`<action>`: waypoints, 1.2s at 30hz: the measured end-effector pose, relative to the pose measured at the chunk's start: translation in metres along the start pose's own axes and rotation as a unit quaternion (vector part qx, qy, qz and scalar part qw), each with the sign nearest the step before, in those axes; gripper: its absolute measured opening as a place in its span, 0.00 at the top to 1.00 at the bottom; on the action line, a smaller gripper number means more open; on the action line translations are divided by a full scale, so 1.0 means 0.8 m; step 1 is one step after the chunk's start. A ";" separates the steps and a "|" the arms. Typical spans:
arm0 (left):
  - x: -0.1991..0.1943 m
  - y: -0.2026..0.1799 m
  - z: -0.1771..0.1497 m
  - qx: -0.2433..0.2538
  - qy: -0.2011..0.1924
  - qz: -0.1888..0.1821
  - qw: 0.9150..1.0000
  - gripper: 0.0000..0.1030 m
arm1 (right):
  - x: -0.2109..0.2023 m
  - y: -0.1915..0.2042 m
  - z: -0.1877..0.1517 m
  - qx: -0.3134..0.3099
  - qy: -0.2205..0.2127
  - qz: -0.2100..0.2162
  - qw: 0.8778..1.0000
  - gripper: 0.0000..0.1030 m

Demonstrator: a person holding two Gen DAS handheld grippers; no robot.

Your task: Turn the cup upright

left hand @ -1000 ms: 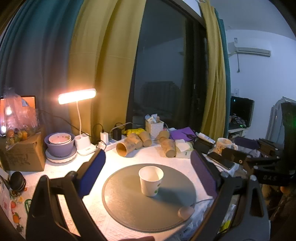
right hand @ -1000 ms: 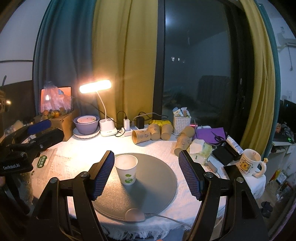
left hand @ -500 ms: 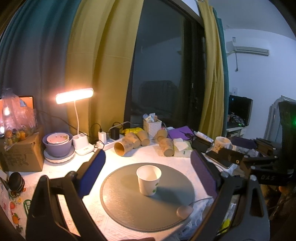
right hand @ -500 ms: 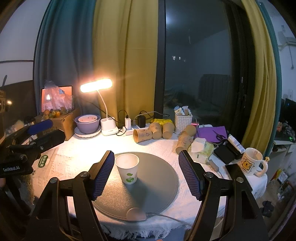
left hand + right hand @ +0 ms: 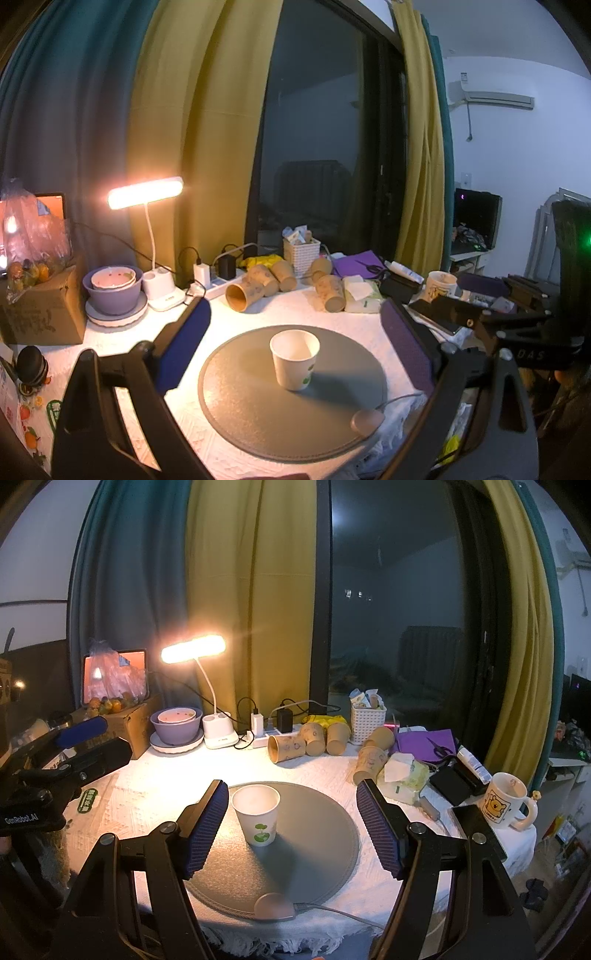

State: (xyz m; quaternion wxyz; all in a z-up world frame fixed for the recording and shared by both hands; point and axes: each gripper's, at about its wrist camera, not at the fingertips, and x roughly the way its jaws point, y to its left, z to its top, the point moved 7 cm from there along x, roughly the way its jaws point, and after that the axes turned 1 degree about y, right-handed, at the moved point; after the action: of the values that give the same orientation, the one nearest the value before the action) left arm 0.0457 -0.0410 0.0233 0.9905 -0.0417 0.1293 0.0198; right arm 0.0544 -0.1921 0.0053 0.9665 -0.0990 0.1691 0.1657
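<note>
White paper cup [image 5: 256,819] with green logo is standing upright, mouth up, on the round grey mat [image 5: 317,834]. Left gripper [image 5: 295,339] and right gripper [image 5: 291,823] are both hovering released, gripping nothing.

You saw one white paper cup [image 5: 294,359] with a small green leaf logo low on its side. It stood upright on its base, open mouth facing up, and looked empty inside. It sat on a round grey mat [image 5: 255,398], a little behind the mat's middle in the left wrist view and toward the mat's left side in the right wrist view [image 5: 257,819]. Nothing touched the cup, and it cast a shadow across the mat.
</note>
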 end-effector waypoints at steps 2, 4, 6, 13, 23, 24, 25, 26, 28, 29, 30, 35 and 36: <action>-0.001 0.001 0.000 0.000 -0.001 0.000 1.000 0.09 | 0.000 0.000 0.000 0.000 0.000 0.000 1.000 0.27; -0.001 -0.001 0.000 0.001 -0.001 0.001 1.000 0.09 | 0.000 -0.001 0.000 0.000 0.001 0.000 1.000 0.27; 0.000 0.000 0.001 0.001 -0.002 0.001 1.000 0.09 | 0.000 0.002 -0.001 0.001 0.001 0.000 1.000 0.27; 0.000 -0.002 0.001 0.000 -0.001 0.001 1.000 0.09 | 0.001 0.002 -0.001 0.001 0.001 0.000 1.000 0.27; -0.001 -0.001 0.001 0.000 -0.001 0.001 1.000 0.09 | 0.001 0.001 0.000 0.001 0.001 0.000 1.000 0.27; 0.000 -0.003 0.001 0.000 -0.001 0.001 1.000 0.09 | 0.000 0.000 0.000 0.001 0.001 0.000 1.000 0.27; -0.001 -0.001 0.001 0.000 -0.001 0.001 1.000 0.09 | 0.001 0.000 0.000 0.001 0.001 0.000 1.000 0.27; -0.001 -0.002 0.001 0.000 -0.001 0.001 1.000 0.09 | 0.001 0.001 0.000 0.001 0.001 0.000 1.000 0.27; -0.001 -0.002 0.001 0.000 -0.001 0.001 1.000 0.09 | 0.001 -0.001 0.000 0.001 0.001 0.000 1.000 0.27; -0.001 -0.002 0.001 0.000 -0.001 0.001 1.000 0.09 | 0.001 -0.002 0.000 0.002 0.001 0.000 1.000 0.27; -0.001 -0.002 0.001 0.000 -0.001 0.001 1.000 0.09 | 0.001 -0.001 0.000 0.002 0.002 0.000 1.000 0.27; -0.001 -0.003 0.000 -0.001 0.001 -0.001 1.000 0.09 | 0.001 0.001 -0.001 0.001 0.002 0.000 1.000 0.27; 0.000 -0.004 0.000 0.000 0.002 -0.002 1.000 0.09 | 0.001 0.002 -0.001 0.001 0.003 0.000 1.000 0.27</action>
State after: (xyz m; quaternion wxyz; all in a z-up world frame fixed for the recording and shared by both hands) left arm 0.0456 -0.0442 0.0237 0.9903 -0.0425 0.1310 0.0177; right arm 0.0546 -0.1908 0.0040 0.9662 -0.0986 0.1717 0.1649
